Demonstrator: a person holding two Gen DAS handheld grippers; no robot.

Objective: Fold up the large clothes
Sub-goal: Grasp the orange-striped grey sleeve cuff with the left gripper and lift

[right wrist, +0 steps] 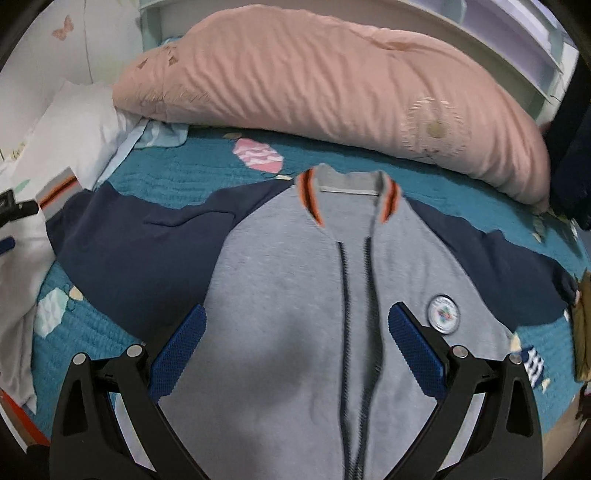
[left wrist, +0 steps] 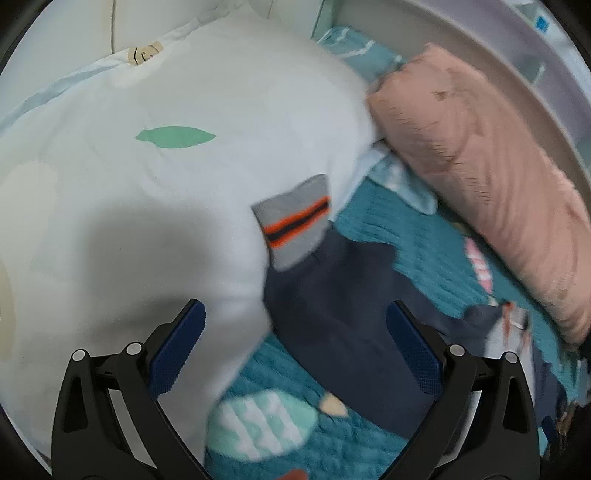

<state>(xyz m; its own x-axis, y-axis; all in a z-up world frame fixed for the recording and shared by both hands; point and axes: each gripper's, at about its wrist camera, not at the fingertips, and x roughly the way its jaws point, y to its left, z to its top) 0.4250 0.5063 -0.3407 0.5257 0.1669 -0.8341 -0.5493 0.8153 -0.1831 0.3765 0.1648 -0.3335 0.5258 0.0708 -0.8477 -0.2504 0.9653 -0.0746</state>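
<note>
A zip jacket [right wrist: 291, 295] lies face up on the bed, grey body, navy sleeves spread to both sides, collar with orange stripes toward the pink pillow. A round badge [right wrist: 444, 311] sits on its chest. My right gripper [right wrist: 295, 332] hovers open over the grey front, nothing between its fingers. In the left wrist view, the navy left sleeve [left wrist: 347, 325] runs away from me, and its grey cuff with orange stripes [left wrist: 295, 225] rests against a white pillow. My left gripper [left wrist: 295, 328] is open above that sleeve, holding nothing.
A long pink pillow [right wrist: 314, 96] lies along the far side of the bed. A white pillow with a green leaf print [left wrist: 147, 177] crowds the left sleeve. The teal patterned bedspread [right wrist: 192, 166] lies underneath. Pale shelving [right wrist: 517, 33] stands behind.
</note>
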